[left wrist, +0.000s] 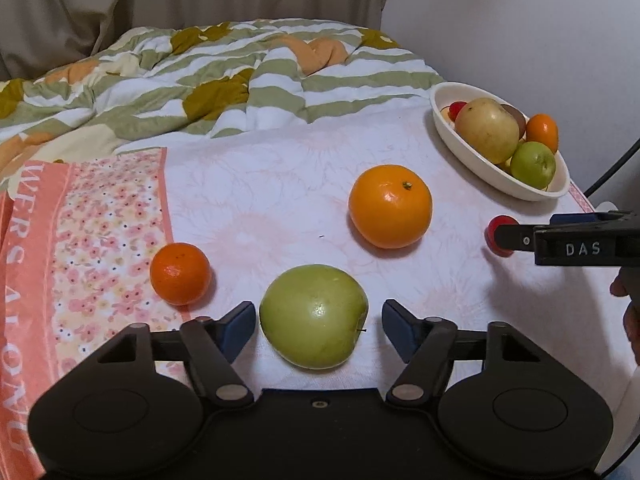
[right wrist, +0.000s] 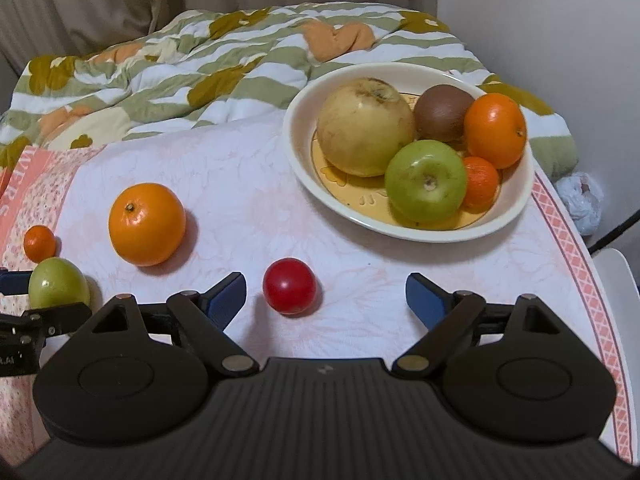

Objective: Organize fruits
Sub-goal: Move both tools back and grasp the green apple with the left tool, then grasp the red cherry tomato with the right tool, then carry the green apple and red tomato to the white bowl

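My left gripper (left wrist: 319, 320) is open with a green apple (left wrist: 314, 316) between its fingers on the cloth; the apple also shows at the left of the right wrist view (right wrist: 58, 283). A small mandarin (left wrist: 180, 273) lies to its left and a large orange (left wrist: 390, 206) beyond. My right gripper (right wrist: 326, 294) is open, with a small red fruit (right wrist: 290, 286) between its fingers nearer the left one. In the left wrist view the right gripper (left wrist: 520, 238) partly hides that red fruit (left wrist: 498, 226). A cream bowl (right wrist: 516, 200) holds several fruits.
A rumpled striped quilt (right wrist: 200, 64) covers the far side of the bed. A pink flowered cloth (left wrist: 100, 220) lies at the left. A crumpled plastic bag (right wrist: 580, 196) sits off the right edge, near a wall and a black cable.
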Motion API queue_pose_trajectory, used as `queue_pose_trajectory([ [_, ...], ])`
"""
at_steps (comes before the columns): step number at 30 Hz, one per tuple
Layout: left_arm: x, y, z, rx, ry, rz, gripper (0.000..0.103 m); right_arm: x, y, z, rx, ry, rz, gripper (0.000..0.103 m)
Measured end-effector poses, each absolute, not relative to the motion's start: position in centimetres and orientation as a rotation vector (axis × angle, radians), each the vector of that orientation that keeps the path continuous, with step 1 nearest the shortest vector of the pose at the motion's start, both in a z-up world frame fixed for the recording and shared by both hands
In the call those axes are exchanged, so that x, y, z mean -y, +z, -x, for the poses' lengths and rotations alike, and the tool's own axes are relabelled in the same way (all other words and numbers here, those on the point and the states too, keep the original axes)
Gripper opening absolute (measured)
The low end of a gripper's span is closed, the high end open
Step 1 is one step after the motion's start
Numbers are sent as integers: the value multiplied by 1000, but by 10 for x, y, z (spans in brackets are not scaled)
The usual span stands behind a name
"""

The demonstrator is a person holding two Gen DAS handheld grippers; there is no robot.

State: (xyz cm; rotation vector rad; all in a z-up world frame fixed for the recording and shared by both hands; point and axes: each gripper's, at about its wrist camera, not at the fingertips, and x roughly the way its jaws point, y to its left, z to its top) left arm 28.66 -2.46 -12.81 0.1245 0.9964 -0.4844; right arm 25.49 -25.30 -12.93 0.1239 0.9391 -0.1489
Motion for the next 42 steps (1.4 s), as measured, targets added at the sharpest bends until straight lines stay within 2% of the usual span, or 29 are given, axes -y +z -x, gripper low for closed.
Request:
queue_pose_trajectory([
  [2, 24, -130, -287, -998, -477, -125, 62, 252, -132, -256, -943, -142, -120, 102],
  [6, 16, -129, -290, -1015, -479, -72, 62, 250, -134, -259, -945, -130, -109, 101],
  [10, 12, -128, -285, -1010, -470, -62, 62, 247, -135, -261, -947, -114, -94, 94],
  [18, 6, -125, -276, -1002, -448, -55, 62, 238, -141, -265, -966, -85, -52, 65],
  [20, 2, -124, -275, -999, -443, -50, 62, 237, -140, -263, -961, -72, -49, 46],
  [27, -8, -109, -263, -957, -435, -27, 62, 231, -126, -256, -932, -52, -40, 46],
  [42, 4, -49, -220, -812, -473, 10, 62, 234, -61, -196, -829, -58, -66, 46],
])
